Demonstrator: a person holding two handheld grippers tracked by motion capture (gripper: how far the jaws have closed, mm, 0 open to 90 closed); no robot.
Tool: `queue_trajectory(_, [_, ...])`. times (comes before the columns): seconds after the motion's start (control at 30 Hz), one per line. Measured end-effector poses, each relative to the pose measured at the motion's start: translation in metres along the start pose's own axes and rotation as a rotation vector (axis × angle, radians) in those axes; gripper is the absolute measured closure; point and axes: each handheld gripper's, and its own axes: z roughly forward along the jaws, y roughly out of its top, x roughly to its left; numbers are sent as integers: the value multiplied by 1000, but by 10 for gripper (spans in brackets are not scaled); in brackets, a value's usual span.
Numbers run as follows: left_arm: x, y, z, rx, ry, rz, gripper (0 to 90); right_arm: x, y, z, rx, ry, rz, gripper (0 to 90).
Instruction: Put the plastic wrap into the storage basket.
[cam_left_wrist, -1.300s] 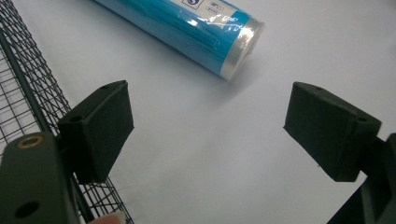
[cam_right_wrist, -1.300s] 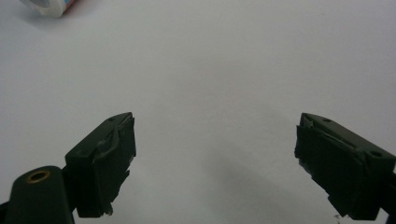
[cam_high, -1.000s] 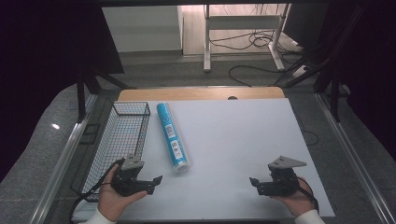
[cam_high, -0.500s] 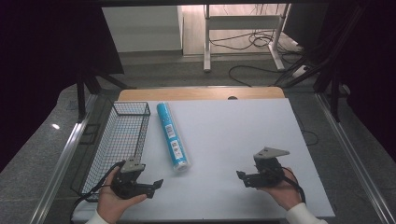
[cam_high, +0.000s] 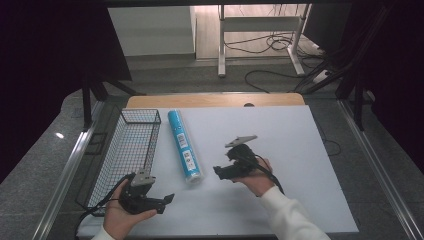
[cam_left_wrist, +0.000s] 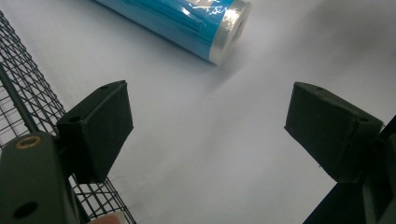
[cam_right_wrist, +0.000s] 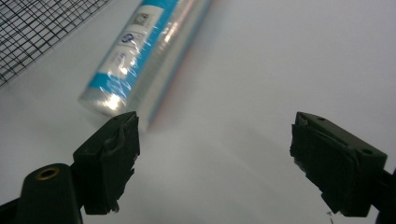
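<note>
We have brought the right tool (cam_high: 221, 173) in across the white counter (cam_high: 300, 165) from the right edge, and it now sits just beside the near end of the blue roll (cam_high: 183, 145), its jaws having narrowed a little on the way yet standing wide with nothing between them. In the right gripper view the roll's wrapped end (cam_right_wrist: 112, 100) lies just ahead of the left jaw, not yet between the pads. Our left tool (cam_high: 161, 201) rests at the near-left edge as before, jaws apart and empty, next to the wire basket (cam_high: 131, 145). The roll lies flat beside that basket, so we judge a grasp comes next.
</note>
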Motion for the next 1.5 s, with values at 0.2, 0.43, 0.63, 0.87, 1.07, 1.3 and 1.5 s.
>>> queue_trajectory(0.2, [0, 0, 1, 8, 3, 7, 150, 25, 29, 37, 40, 23, -20, 165])
queue_trajectory(0.43, [2, -1, 0, 6, 10, 11, 149, 47, 52, 66, 72, 26, -31, 162])
queue_trajectory(0.63, [3, -1, 0, 7, 14, 10, 148, 55, 56, 95, 135, -7, -30, 160])
queue_trajectory(0.87, [11, -4, 0, -6, -6, -39, 154, 60, 53, 111, 179, -22, -37, 173])
queue_trajectory(1.07, [10, -5, 0, -8, -2, -38, 154, 60, 52, 117, 206, -17, -8, 190])
queue_trajectory(1.3, [10, -5, -1, -11, -1, -39, 154, 51, 54, 115, 260, 30, 110, 238])
queue_trajectory(1.5, [10, -5, -1, -7, -3, -35, 155, 40, 52, 108, 283, 54, 191, 273])
